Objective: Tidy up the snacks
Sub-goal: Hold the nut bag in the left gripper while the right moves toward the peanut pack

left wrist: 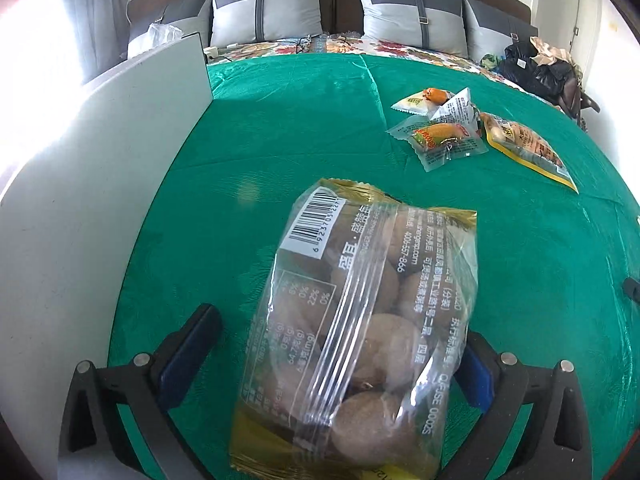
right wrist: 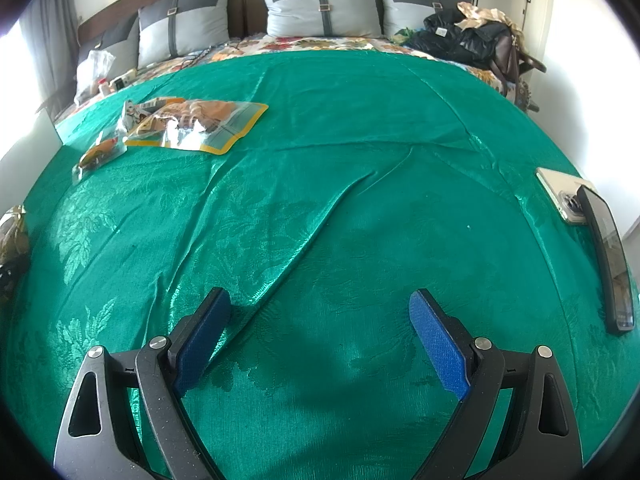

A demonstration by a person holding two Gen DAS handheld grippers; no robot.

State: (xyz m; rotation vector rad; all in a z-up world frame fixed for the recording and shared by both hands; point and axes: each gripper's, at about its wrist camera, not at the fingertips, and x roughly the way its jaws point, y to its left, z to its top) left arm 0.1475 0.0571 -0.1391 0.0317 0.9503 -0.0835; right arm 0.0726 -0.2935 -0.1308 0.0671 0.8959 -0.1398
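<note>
A clear bag of round brown snacks [left wrist: 360, 332] with a barcode label lies between the wide-open jaws of my left gripper [left wrist: 340, 344] on the green cloth [left wrist: 280, 140]; neither blue pad presses it. Several small snack packets [left wrist: 444, 136] and a yellow-edged pouch [left wrist: 528, 148] lie in a cluster further back right. In the right wrist view the yellow-edged pouch [right wrist: 200, 124] and small packets [right wrist: 98, 156] lie far left. My right gripper [right wrist: 320, 312] is open and empty over bare cloth [right wrist: 360, 160].
A white box wall [left wrist: 100, 184] stands along the left. Two phones [right wrist: 608, 256] lie at the right edge of the cloth. Pillows [left wrist: 272, 8], a plastic bag [right wrist: 94, 68] and dark clothes [right wrist: 464, 36] sit at the bed's head.
</note>
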